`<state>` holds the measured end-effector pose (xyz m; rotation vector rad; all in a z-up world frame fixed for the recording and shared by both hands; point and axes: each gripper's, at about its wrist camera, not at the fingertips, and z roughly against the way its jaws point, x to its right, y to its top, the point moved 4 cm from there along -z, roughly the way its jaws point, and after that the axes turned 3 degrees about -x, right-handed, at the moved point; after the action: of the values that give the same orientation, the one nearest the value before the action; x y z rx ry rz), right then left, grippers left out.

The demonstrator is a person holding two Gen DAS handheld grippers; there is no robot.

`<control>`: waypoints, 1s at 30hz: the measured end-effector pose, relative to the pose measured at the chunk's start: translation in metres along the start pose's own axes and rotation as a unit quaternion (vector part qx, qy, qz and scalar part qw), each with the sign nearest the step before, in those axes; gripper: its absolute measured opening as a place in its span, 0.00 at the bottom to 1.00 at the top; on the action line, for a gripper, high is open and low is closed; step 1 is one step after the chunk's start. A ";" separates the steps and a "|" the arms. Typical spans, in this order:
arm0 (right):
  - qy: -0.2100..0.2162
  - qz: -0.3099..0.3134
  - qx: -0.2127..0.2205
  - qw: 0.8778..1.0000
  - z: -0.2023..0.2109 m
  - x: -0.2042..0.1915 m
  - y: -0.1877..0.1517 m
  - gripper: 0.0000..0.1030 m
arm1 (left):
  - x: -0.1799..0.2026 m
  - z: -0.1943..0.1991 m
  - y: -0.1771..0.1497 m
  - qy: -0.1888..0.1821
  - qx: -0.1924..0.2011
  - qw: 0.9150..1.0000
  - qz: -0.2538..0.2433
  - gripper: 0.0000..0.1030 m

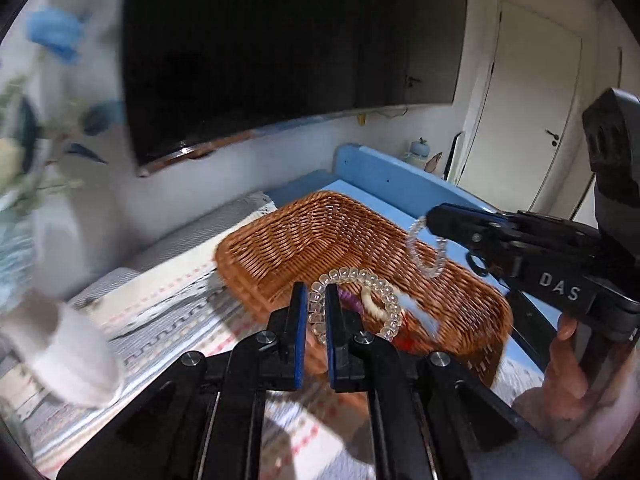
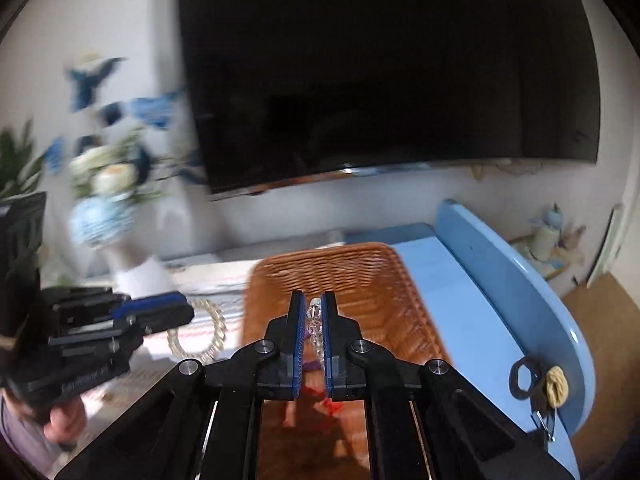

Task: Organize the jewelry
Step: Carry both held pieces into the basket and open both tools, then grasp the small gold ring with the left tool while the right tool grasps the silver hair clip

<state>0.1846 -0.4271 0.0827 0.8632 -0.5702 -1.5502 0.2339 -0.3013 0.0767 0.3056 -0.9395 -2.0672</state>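
Left gripper (image 1: 316, 304) fingers clenched on pale bead bracelet (image 1: 360, 300), above basket's (image 1: 280, 240) near edge. Right gripper (image 2: 316, 312) fingers clenched on clear bracelet (image 1: 426, 248), over basket's right rim. Basket empty inside, beside blue desk (image 2: 452, 300) edge.

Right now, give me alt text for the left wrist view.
The left gripper is shut on a pale yellow bead bracelet above a brown wicker basket. To the right, the right gripper holds a clear bead bracelet over the basket's far side. A dark television hangs behind, and the background is blurred.
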 end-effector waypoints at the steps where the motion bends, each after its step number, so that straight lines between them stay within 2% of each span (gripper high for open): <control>1: -0.001 -0.008 -0.007 1.000 -0.010 0.005 0.003 0.07 | 0.002 -0.013 0.006 0.000 -0.007 1.000 0.001 0.06; 4: 0.002 -0.033 -0.035 0.999 -0.043 0.019 0.009 0.07 | 0.000 -0.040 0.016 0.009 -0.018 1.000 0.005 0.06; 8: 0.008 -0.042 -0.059 0.997 -0.064 0.024 0.005 0.08 | -0.007 -0.058 0.017 -0.002 -0.026 1.000 0.018 0.07; 10: 0.007 -0.041 -0.073 0.996 -0.068 0.025 0.000 0.12 | -0.007 -0.059 0.015 -0.010 -0.032 0.999 0.022 0.18; 11: 0.010 -0.043 -0.075 0.996 -0.066 0.026 -0.003 0.20 | -0.008 -0.057 0.014 -0.009 -0.035 0.999 0.027 0.32; 12: 0.010 -0.044 -0.073 0.996 -0.062 0.027 -0.005 0.26 | -0.009 -0.052 0.012 -0.010 -0.034 0.999 0.032 0.39; 13: 0.011 -0.042 -0.071 0.997 -0.058 0.026 -0.007 0.26 | -0.010 -0.045 0.010 -0.014 -0.029 0.999 0.035 0.39; 18: 0.028 -0.031 -0.064 0.997 -0.021 0.012 -0.016 0.26 | -0.009 0.009 -0.009 -0.011 -0.016 0.999 0.031 0.40; 22: 0.053 0.000 -0.043 0.998 0.023 -0.021 -0.029 0.27 | -0.013 0.076 -0.034 0.006 0.019 0.999 0.030 0.40; 26: 0.080 0.032 -0.030 0.996 0.055 -0.064 -0.050 0.30 | -0.030 0.149 -0.075 0.020 0.054 0.997 0.057 0.43; 30: 0.095 0.045 -0.015 0.994 0.070 -0.095 -0.084 0.31 | -0.058 0.197 -0.122 0.057 0.076 0.991 0.091 0.47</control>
<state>0.0792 -0.3278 0.0797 0.9369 -0.4407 -1.3737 0.0989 -0.1091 0.1192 0.3981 -1.0189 -1.7967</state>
